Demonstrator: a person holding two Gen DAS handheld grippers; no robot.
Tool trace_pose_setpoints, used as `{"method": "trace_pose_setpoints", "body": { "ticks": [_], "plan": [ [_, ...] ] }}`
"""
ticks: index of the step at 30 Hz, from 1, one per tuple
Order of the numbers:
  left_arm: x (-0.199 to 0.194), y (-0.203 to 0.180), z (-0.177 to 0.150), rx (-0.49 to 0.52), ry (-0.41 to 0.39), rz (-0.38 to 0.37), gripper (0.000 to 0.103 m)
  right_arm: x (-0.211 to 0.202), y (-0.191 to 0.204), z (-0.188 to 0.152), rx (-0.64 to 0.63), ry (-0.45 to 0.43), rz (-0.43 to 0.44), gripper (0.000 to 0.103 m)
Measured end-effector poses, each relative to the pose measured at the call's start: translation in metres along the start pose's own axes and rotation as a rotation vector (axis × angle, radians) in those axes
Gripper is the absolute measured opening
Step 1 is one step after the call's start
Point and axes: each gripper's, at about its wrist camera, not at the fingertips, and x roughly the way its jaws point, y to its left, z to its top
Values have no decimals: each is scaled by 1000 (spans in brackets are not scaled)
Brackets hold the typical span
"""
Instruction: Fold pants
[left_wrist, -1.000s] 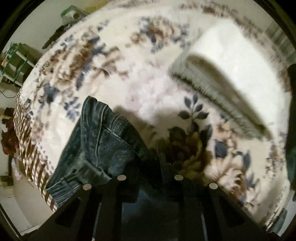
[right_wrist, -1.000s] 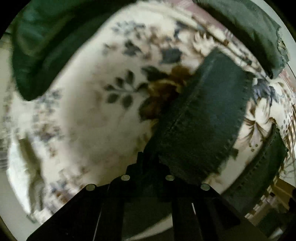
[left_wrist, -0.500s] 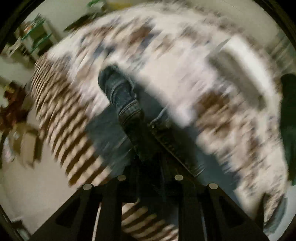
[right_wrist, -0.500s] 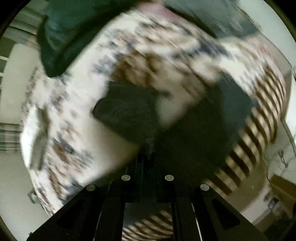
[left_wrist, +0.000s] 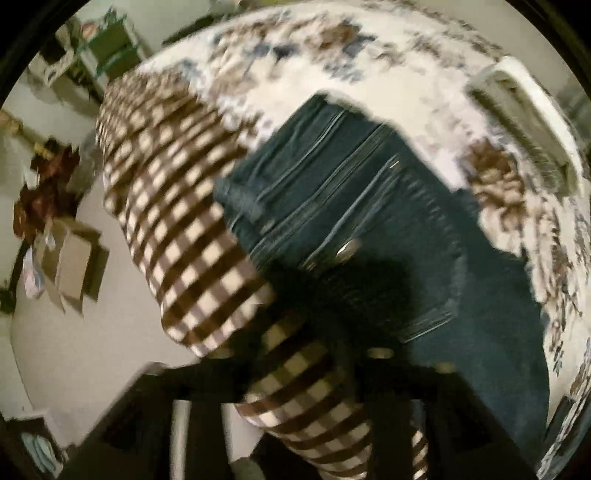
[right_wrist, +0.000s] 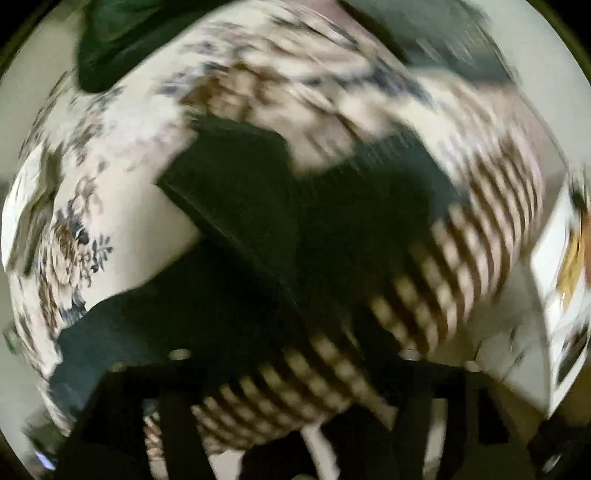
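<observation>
The dark blue jeans (left_wrist: 343, 206) lie spread on the bed at its checked edge, waist and rivets toward me; they also show in the right wrist view (right_wrist: 280, 236), dark and blurred. My left gripper (left_wrist: 301, 354) is open, its fingers (left_wrist: 384, 398) spread wide just before the jeans' near edge, with nothing between them. My right gripper (right_wrist: 295, 354) is open too, its fingers (right_wrist: 177, 402) wide apart over the jeans and the bed's edge. Both views are motion-blurred.
The floral bedspread (left_wrist: 369, 62) covers the bed, with a brown checked border (left_wrist: 177, 206) hanging over the side. A white pillow (left_wrist: 524, 110) lies far right. A dark green garment (right_wrist: 122, 40) lies at the back. Cardboard boxes (left_wrist: 74, 266) stand on the floor at left.
Both grippers have let go of the jeans and opened wide. The jeans now lie spread out flat by the bed's edge. Both cameras have swung toward the bed's side.
</observation>
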Motion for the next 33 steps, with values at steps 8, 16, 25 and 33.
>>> {"method": "trace_pose_setpoints", "body": {
  "ticks": [8, 16, 25, 33],
  "plan": [
    [-3, -58, -25, 259, -65, 99, 89, 80, 127, 54, -452, -109, -312, 92],
    [9, -99, -63, 406, -28, 84, 89, 56, 71, 78, -206, -172, -240, 9],
    [22, -102, -78, 444, 25, 94, 89, 33, -126, 68, 333, -93, 5, 7],
    [20, -98, -77, 427, 32, 70, 89, 8, -129, 65, 335, -253, 140, 5]
  ]
}}
